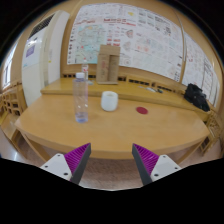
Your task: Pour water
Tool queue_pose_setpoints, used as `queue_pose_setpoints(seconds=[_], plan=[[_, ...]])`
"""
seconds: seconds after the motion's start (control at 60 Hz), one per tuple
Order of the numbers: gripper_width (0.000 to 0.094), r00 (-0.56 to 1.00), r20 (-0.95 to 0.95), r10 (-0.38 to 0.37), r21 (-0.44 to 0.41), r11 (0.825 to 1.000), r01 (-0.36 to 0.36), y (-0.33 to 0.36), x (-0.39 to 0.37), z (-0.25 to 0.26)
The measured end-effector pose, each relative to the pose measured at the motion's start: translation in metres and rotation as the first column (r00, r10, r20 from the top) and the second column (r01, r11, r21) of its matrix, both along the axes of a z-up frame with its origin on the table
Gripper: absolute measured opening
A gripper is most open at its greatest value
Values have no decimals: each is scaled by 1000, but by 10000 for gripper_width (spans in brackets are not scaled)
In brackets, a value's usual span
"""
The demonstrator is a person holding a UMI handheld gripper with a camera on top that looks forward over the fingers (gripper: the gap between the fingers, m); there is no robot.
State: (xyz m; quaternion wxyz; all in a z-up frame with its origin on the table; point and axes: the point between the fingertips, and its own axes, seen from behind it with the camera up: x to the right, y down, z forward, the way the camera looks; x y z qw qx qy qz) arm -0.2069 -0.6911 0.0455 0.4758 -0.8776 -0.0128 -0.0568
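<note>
Hovering short of the near edge of a pale wooden counter, the gripper shows its two fingers spread wide apart, with nothing between them; the purple pads on their inner faces are bare. Beyond the fingers, toward 11 o'clock, a clear plastic water bottle stands upright on the counter. Just beside it, toward 12 o'clock from the fingers, a white cup stands upright; bottle and cup are close together but apart. Farther along the counter, toward 1 o'clock, a small flat red disc lies on the surface, well apart from the cup. Behind the cup, a brown cardboard box stands upright on the raised wooden ledge that runs along the counter's far side. At about 2 o'clock a dark bag-like object rests at the counter's far end; what it is cannot be told. The wall above carries a large printed poster of maps and text panels. Whether the bottle's cap is on, and how much liquid it holds, cannot be told.
</note>
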Motion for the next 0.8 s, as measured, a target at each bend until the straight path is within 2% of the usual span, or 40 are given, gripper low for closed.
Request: queue_pose_setpoints(seconds=[0.167, 0.383, 0.567, 0.583, 0.6, 0.633, 0.65, 0.717, 0.733, 0.75, 0.8], plan=[[848, 997, -44, 69, 104, 993, -64, 101, -82, 5], [828, 994, -49, 102, 239, 967, -88, 227, -130, 15], [643, 993, -46, 110, 264, 960, -94, 278, -138, -8], [553, 993, -42, 106, 263, 961, -91, 277, -139, -5], [525, 994, -36, 103, 270, 959, -90, 278, -138, -4], [522, 994, -41, 106, 284, 955, -90, 279, -139, -2], [483, 993, -45, 108, 284, 954, -91, 279, -139, -2], [450, 993, -50, 106, 295, 952, -87, 280, -139, -2], [399, 993, -48, 110, 295, 951, -91, 283, -138, -3], [408, 993, -48, 111, 295, 951, -92, 282, -139, -2], [342, 991, -44, 124, 293, 950, -105, 282, -141, -1]])
